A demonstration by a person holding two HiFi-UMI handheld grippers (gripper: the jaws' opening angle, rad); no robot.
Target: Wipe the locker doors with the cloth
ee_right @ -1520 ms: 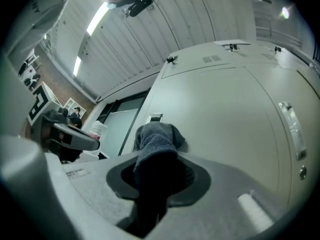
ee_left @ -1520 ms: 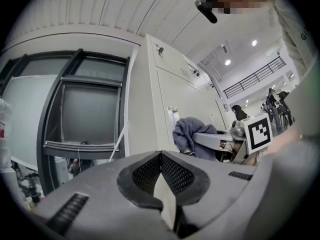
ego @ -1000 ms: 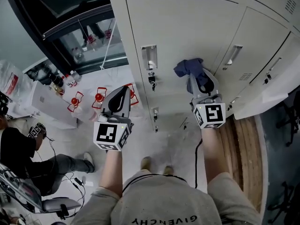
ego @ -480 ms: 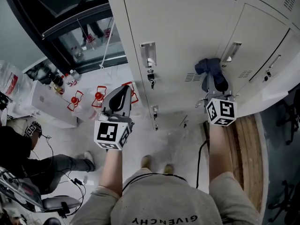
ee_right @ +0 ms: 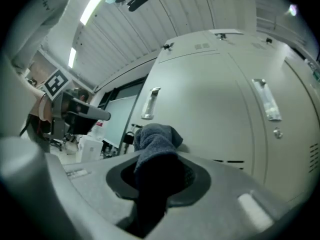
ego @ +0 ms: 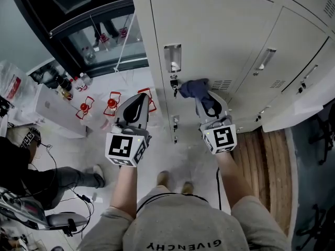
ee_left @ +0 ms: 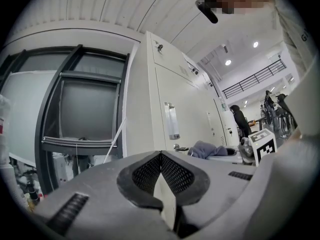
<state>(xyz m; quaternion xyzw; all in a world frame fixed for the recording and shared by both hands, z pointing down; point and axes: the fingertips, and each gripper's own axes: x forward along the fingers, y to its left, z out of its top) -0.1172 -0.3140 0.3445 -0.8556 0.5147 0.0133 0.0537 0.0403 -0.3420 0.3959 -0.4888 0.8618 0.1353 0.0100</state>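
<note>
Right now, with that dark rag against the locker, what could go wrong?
The cloth held in the right gripper is close beside the lock that sticks out below the door handle. A sweep that way could snag it. The cloth is also a bunched wad, so if it slips, the hard jaws might scrape the locker door.

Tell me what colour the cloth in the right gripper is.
Dark blue; the cloth shows best in the head view.

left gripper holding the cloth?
No, the left gripper is shut on nothing; the dark blue cloth is clamped in the right gripper.
</note>
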